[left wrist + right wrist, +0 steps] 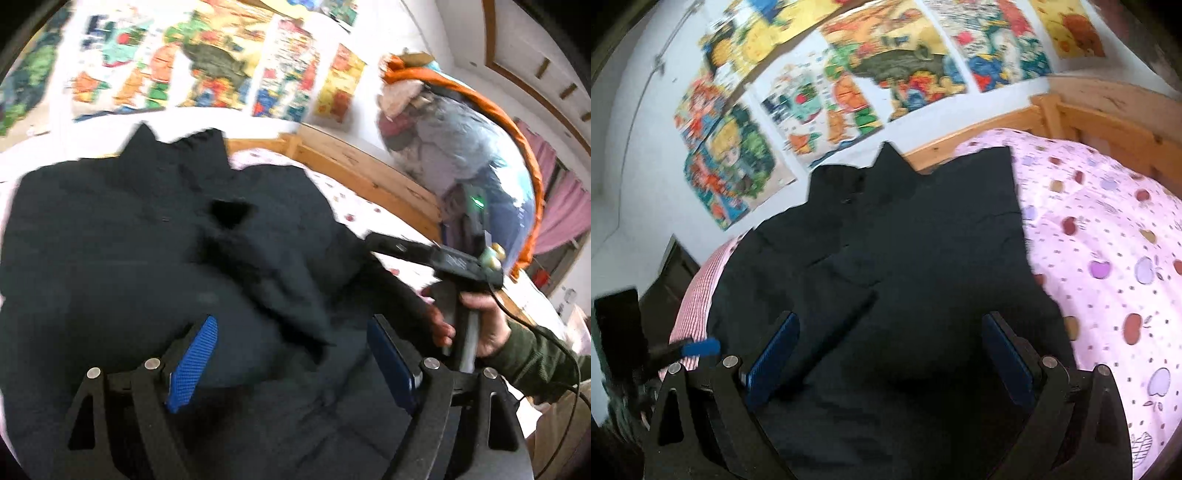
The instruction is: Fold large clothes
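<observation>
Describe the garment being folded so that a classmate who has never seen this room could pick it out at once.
Find the wooden-framed bed beneath the wall of colourful posters. On its pink apple-print cover lies a large black garment, rumpled and partly folded. It is the only plain dark thing among bright prints.

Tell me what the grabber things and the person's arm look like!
Each gripper, left and right, has a black frame with silver bolts and two blue ridged pads. The right one trails a black cable and shows a green light. The person's sleeve is dark green.
</observation>
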{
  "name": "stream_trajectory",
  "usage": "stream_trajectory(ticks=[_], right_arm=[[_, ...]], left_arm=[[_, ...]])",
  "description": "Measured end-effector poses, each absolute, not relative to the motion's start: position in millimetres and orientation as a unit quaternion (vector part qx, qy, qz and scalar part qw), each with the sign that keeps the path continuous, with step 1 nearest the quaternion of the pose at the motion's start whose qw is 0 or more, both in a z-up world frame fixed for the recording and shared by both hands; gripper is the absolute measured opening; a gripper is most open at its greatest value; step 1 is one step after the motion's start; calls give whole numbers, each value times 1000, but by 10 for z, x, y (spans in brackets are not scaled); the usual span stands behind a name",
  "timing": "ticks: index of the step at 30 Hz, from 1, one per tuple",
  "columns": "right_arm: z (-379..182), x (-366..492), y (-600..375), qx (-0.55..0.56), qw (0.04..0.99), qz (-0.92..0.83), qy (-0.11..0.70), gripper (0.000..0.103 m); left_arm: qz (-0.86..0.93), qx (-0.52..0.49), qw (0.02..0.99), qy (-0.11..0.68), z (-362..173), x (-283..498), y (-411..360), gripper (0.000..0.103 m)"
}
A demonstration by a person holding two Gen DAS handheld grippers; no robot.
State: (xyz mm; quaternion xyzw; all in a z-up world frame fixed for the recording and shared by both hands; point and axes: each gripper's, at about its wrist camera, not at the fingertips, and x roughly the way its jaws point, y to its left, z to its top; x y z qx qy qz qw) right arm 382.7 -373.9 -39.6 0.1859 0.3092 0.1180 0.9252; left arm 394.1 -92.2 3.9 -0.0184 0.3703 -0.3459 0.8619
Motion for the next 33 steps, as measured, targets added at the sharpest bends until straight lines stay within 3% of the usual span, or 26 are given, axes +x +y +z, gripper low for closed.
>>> stream_trajectory(ticks=[7,12,14,16,19,21,26,31,33], right_arm=[[-99,3811,-2794,35,936,190,293,96],[-77,4052,-2342,-28,933,142,329,96],[-61,4103,-2345,-22,935,126,332,83],[-41,4086,-2427,-5,936,121,331,40],[-27,4024,-2628,21,943,94,317,21],[30,3909,-2813,28,955,66,289,16],[70,3690,-3298,56,967,-4,248,15],[-358,3807,-3662,115,938,-20,327,16],[-516,3801,-3768,145,927,-17,345,23]], left_arm=[[-169,-12,921,351,119,4125,-212,87],[-98,-24,934,343,98,4326,147,88],[-78,-16,934,348,58,4406,189,88],[-59,-6,931,360,-5,4475,226,88],[-47,-7,926,376,-131,4551,242,88],[-53,-21,921,386,-229,4570,269,88],[-52,-29,913,405,-390,4616,246,88],[-54,-25,906,420,-534,4644,215,90],[-58,-33,905,420,-558,4643,243,91]])
